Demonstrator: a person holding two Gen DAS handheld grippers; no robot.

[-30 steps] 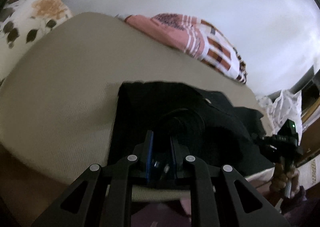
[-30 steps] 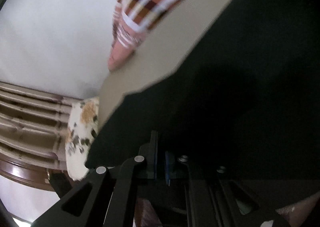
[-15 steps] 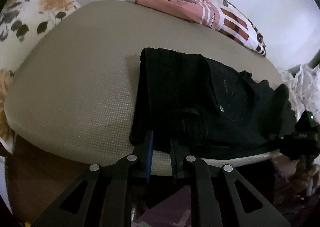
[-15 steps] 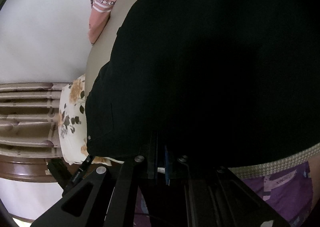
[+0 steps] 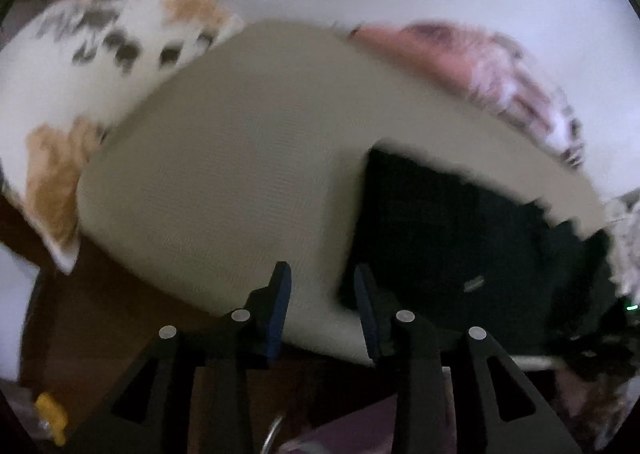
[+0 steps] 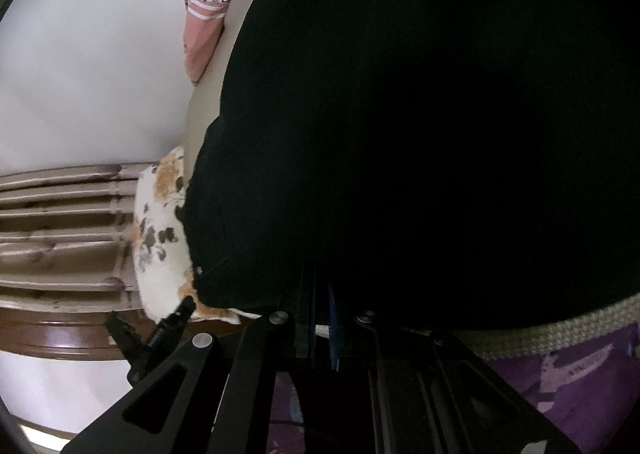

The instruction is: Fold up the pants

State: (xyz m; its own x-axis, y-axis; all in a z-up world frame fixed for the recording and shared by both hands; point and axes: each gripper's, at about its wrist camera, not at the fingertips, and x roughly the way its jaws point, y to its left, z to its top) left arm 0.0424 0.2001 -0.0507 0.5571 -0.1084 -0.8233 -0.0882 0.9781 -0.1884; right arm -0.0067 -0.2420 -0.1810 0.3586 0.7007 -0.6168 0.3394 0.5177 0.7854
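The black pants (image 5: 460,238) lie folded on a beige mat (image 5: 240,182), toward its right side. My left gripper (image 5: 322,278) is open and empty, over the mat's near edge just left of the pants. In the right wrist view the pants (image 6: 420,134) fill most of the frame. My right gripper (image 6: 320,290) is shut on the near edge of the pants, its fingers almost together. The left view is blurred by motion.
A floral pillow (image 5: 100,54) lies at the mat's left, also in the right view (image 6: 160,238). A pink striped cloth (image 5: 480,66) lies at the mat's far edge. A wooden headboard (image 6: 60,222) and purple fabric (image 6: 568,370) are nearby.
My left gripper has let go of the pants, opened, and pulled back to the left. The right gripper stays shut on the pants, which now lie flat on the mat.
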